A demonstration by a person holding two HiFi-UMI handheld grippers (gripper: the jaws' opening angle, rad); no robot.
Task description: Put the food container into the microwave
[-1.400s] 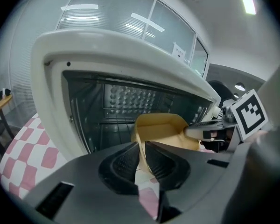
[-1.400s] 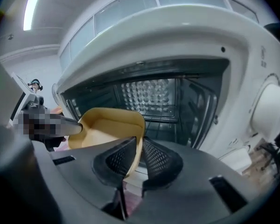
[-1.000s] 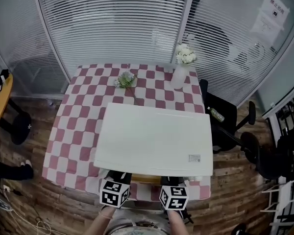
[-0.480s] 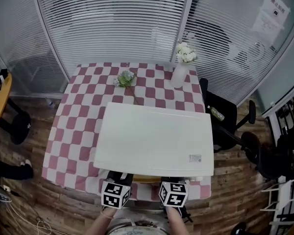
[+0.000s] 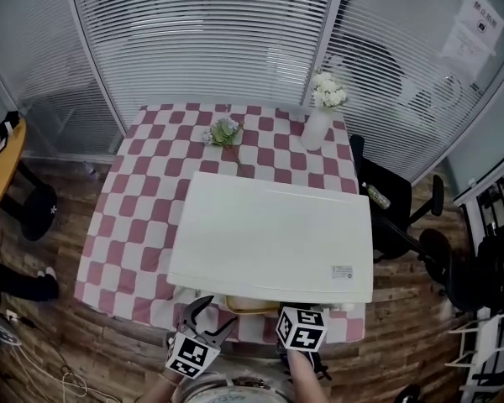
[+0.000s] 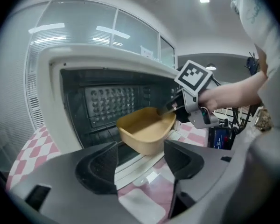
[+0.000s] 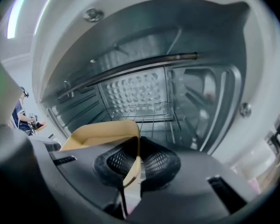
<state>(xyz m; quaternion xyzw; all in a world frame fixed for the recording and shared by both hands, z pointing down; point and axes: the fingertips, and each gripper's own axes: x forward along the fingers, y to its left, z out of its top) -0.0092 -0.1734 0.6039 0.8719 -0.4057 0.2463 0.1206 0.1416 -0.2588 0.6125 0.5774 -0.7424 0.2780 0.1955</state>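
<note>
Grippers, two; tan food container [image 6: 147,130], one; white microwave [image 5: 273,238], one. We see the left gripper [image 6: 140,164] with jaws wide apart, empty, just below the container. The right gripper [image 7: 137,164] pinches the container's rim, forearm level, holding it at the microwave's open mouth.

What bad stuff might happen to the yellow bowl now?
1. The right gripper pinches the food container by one thin rim only, so it might tip or slip out.
2. The container hangs at the mouth of the microwave, not yet on the wire rack; it could bump the front edge going in.
3. The left gripper is open and holds nothing, so nothing would catch it.
</note>
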